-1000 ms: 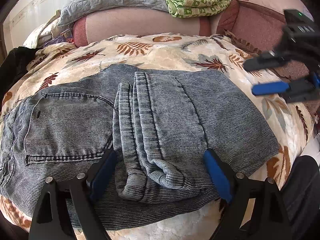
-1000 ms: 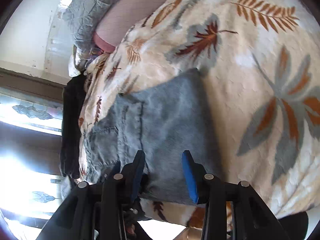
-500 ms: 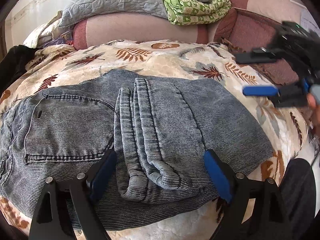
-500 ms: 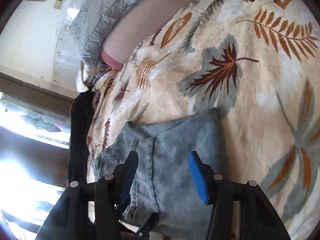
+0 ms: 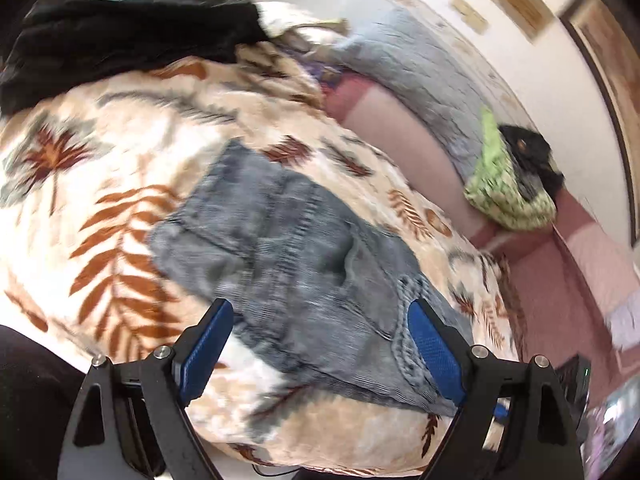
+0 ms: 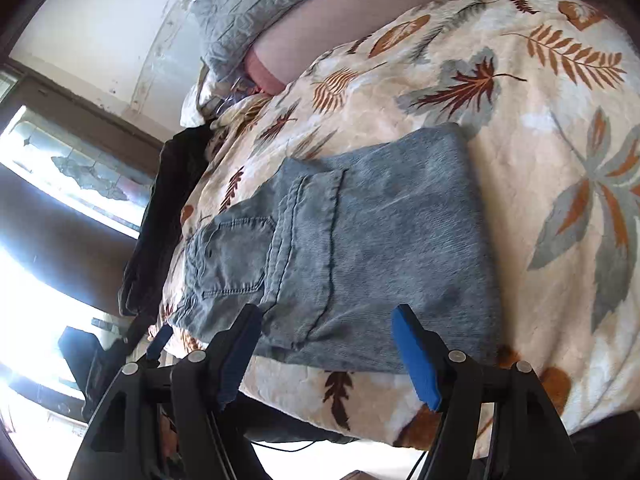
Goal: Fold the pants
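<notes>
In the left wrist view the left tongs [image 5: 318, 346] fill the bottom of the frame with their jaws spread wide and nothing pinched; the blue pads [image 5: 434, 354] hang clear above the cloth, and the whole picture is smeared with motion blur. Just beyond them, in the middle of the frame, lie the pants [image 5: 288, 256], grey-blue denim folded into a compact slab that runs from centre left down toward lower right, resting flat on the bed's leaf-print blanket [image 5: 120, 208]. A black garment [image 5: 120, 36] is heaped at the upper left, a grey quilt [image 5: 424, 68] and a green patterned cloth [image 5: 500, 184] sit at the upper right on a pink cushion [image 5: 400, 136].

In the right wrist view the right tongs [image 6: 326, 354] sit at the bottom centre, their jaws opening, with no cloth between the pads [image 6: 414, 354]; they hover at the near edge of the folded pants [image 6: 360, 240]. The pants fill the centre of this frame, a back pocket [image 6: 234, 256] showing at centre left. The leaf-print blanket [image 6: 540, 100] spreads across the right and top, and a bright window [image 6: 60, 184] is at the left edge. A blue pad of the left tongs [image 6: 160, 340] peeks in at lower left.
</notes>
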### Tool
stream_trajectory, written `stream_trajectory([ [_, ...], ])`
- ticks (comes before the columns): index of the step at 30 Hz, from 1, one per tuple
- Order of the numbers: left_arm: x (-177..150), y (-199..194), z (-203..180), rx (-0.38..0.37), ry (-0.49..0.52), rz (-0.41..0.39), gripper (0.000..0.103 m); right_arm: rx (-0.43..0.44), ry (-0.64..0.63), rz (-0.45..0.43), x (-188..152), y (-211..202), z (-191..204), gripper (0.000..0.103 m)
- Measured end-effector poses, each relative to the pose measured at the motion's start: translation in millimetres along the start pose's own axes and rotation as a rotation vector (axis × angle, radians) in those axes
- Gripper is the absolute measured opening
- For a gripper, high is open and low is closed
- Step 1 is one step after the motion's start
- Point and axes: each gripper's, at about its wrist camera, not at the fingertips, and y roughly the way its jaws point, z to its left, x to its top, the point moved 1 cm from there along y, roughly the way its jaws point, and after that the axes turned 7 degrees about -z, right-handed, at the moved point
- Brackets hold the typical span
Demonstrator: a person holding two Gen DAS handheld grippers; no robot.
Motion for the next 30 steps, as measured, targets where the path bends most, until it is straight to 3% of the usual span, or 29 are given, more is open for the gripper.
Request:
stream_trajectory([
  [4, 15, 16, 51, -0.001, -0.212, 0.03, 0.089, 0.025, 0.026, 0.034, -15, 16, 7, 0.071],
  [9, 18, 40, 71, -0.039, -0.325, 0.056, 0.088, 0.074, -0.004, 0.049, -12, 27, 39, 0.071],
  [14, 19, 43, 67, -0.062, -0.316, 0.019, 0.088, 0.194, 0.084, 0.114, 10, 64, 73, 0.073],
  [15, 20, 45, 67, -0.073, -0.317, 0.019, 0.083, 0.211, 0.122, 0.135, 16, 79, 78, 0.076],
  [19, 20, 53, 72, -0.069, -0.311, 0.042, 0.046, 0.192, 0.233, 0.229, 35, 138, 85, 0.076],
  [22, 19, 56, 76, -0.078, -0.317, 0.045, 0.04, 0.084, 0.229, 0.297, 37, 181, 82, 0.078],
  [25, 19, 56, 74, -0.06, -0.285, 0.041, 0.037, 0.029, 0.2, 0.336, 42, 185, 92, 0.078],
  [30, 22, 57, 67, -0.018, -0.215, 0.036, 0.033, 0.026, 0.096, 0.223, 70, 170, 123, 0.079],
])
